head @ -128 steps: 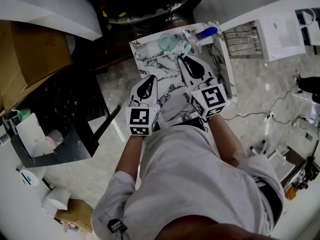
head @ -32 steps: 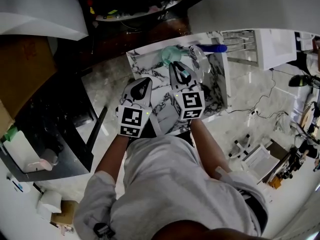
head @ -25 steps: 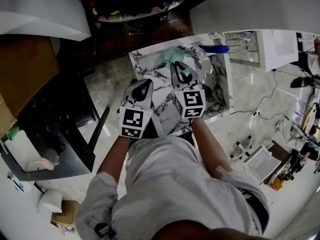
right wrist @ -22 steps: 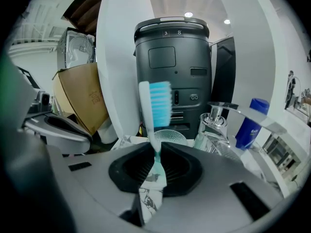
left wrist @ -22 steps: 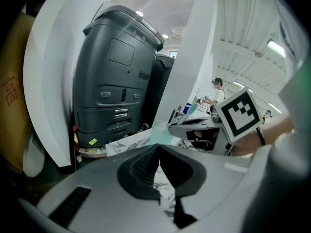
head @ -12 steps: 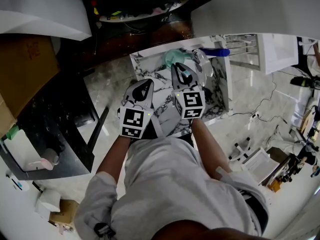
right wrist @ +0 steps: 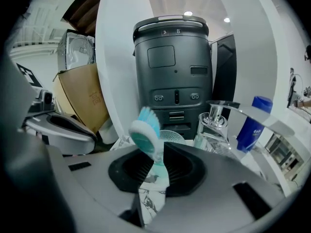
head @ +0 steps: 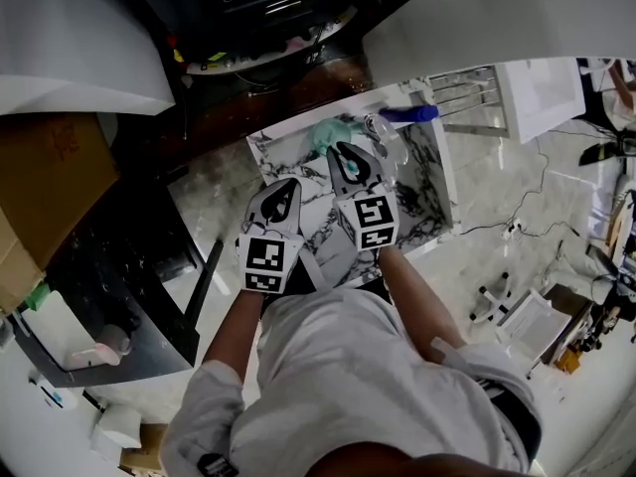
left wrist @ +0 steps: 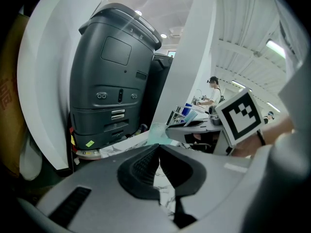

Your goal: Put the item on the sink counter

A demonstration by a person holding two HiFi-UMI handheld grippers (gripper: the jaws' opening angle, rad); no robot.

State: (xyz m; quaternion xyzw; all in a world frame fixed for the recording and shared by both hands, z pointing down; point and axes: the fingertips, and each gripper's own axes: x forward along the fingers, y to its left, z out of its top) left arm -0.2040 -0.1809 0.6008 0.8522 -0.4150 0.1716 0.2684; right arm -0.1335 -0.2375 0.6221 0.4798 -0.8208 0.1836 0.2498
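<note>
My right gripper [right wrist: 158, 152] is shut on the neck of a teal toothbrush [right wrist: 145, 130], whose white-and-teal bristle head sticks up above the jaws. In the head view the right gripper [head: 343, 152] hovers over the far part of the marble sink counter [head: 427, 192], close to a teal cup [head: 328, 132]. The left gripper [head: 290, 184] hangs beside it over the counter's left part. Its jaws [left wrist: 159, 147] are shut with nothing between them.
Behind the cup [right wrist: 172, 136] stand a clear glass pump dispenser [right wrist: 214, 127] and a blue bottle [right wrist: 255, 118]. A tall black appliance [right wrist: 172, 67] rises beyond the counter. A cardboard box [right wrist: 82, 98] is at the left, a chrome rack [head: 467, 92] at the right.
Both grippers stay almost where they were over the counter, the toothbrush still in the right one. The head view has swung a little, shifting the scene in the picture.
</note>
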